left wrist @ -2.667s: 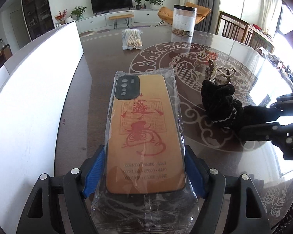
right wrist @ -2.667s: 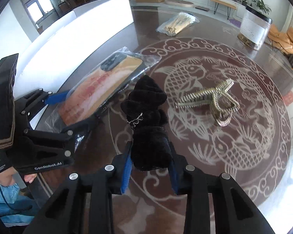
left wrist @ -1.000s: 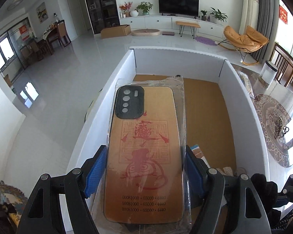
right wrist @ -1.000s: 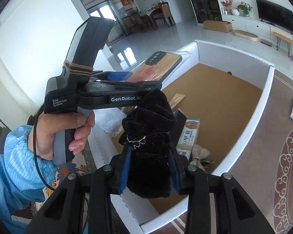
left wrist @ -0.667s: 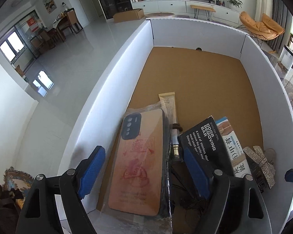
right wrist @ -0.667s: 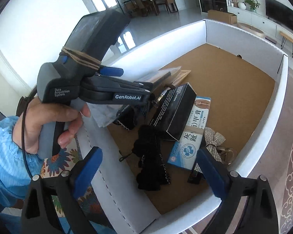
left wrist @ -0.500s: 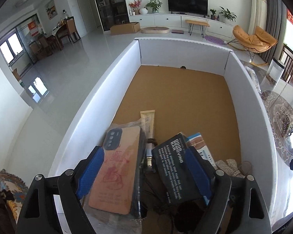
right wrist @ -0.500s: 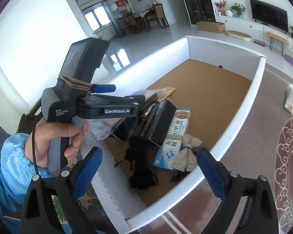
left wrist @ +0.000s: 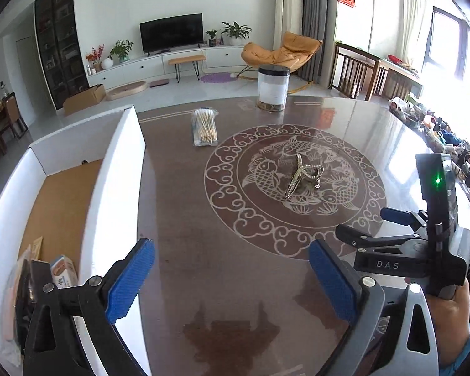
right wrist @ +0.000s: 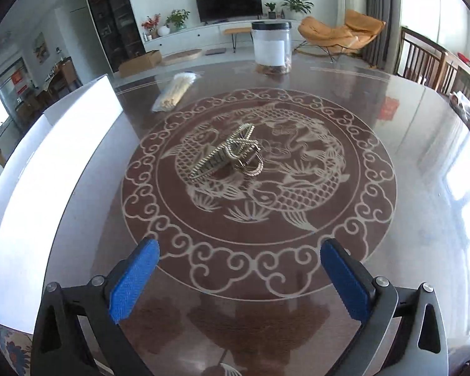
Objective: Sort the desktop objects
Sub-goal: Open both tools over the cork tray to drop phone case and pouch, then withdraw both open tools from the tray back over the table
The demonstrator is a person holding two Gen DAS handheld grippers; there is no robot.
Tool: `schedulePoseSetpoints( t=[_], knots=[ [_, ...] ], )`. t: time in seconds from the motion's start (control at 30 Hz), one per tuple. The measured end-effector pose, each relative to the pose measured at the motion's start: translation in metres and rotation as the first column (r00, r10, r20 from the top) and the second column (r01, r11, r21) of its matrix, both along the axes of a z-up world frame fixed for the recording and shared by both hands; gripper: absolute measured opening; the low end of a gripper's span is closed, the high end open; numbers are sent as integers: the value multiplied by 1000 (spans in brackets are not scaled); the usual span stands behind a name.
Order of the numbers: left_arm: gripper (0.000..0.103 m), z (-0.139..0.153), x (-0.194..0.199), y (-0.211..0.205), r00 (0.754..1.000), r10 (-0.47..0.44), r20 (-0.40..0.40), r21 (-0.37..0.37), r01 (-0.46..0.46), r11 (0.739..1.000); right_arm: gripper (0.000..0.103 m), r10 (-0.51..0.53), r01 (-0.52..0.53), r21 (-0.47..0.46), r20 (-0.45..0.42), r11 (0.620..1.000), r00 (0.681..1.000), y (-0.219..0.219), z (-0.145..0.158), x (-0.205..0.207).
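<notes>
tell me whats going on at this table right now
A person is clearing a patterned table into a white box with two handheld grippers. Both the left gripper and right gripper are empty, their jaws having just been opening. A gold hair claw, a bag of cotton swabs and a clear jar are not yet sorted.

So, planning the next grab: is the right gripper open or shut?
Open: the right gripper shows its blue pads spread wide, having just opened, nothing between them.
</notes>
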State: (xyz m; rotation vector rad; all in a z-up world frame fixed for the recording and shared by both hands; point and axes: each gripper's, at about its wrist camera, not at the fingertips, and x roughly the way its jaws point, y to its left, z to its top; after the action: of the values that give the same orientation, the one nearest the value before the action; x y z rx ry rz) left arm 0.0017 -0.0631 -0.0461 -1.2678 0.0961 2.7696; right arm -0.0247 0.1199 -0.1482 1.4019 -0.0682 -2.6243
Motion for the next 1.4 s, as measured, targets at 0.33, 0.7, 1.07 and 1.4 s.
schedulePoseSetpoints(
  t=[0.33,0.7,1.07,1.4],
  knots=[
    [102,-96,-51,7,989,107,106,-48,-103,994,103,-37,36,29,11,999,999,-3,-30,0],
    [103,-101,-65,-1,992,58,108,2,-59,998,103,-56,58,130,-13,990,998,-22,-38,-8],
    [103,-100,-65,-1,993,59,107,1,-60,998,103,-57,58,130,-14,990,998,-22,-38,-8],
    [103,-101,-65,-1,993,58,106,1,-59,998,103,-59,60,129,-14,990,998,-21,-38,-8]
  ],
)
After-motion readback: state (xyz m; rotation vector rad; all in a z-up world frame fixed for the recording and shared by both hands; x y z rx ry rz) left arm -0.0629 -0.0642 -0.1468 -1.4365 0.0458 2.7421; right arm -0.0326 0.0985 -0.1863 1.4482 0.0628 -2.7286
